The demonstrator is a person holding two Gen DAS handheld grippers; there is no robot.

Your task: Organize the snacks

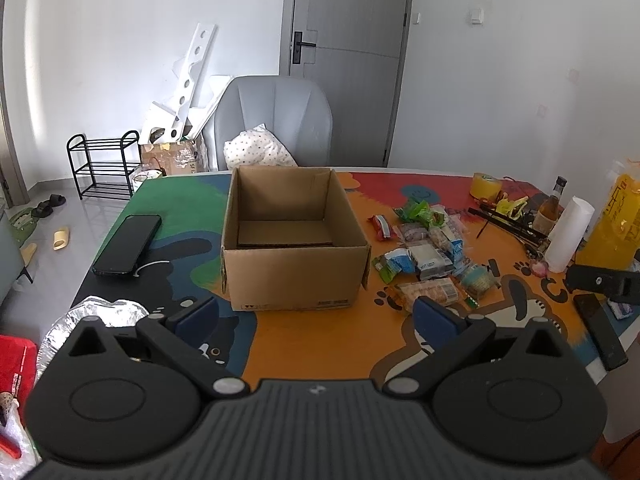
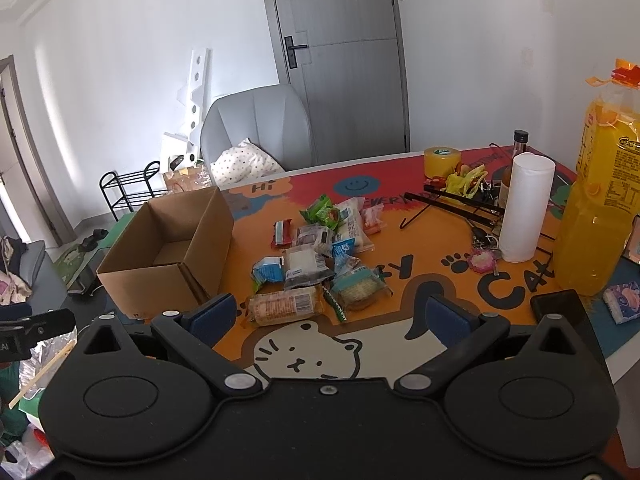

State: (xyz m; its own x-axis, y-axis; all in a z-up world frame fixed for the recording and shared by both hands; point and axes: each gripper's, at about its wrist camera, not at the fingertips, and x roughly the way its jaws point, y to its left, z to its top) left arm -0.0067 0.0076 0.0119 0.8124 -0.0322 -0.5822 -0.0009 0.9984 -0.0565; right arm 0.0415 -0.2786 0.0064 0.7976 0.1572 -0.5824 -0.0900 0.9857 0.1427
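Observation:
An open, empty cardboard box stands on the table; it also shows in the right wrist view at the left. A pile of several wrapped snacks lies to the right of the box, and in the right wrist view it lies just ahead of the gripper. My left gripper is open and empty, in front of the box. My right gripper is open and empty, near the closest snack, a tan biscuit pack.
A black phone lies left of the box. A juice bottle, paper roll, tape roll, small bottle and black rods stand at the right. A dark phone lies near the front right edge. A grey chair stands behind the table.

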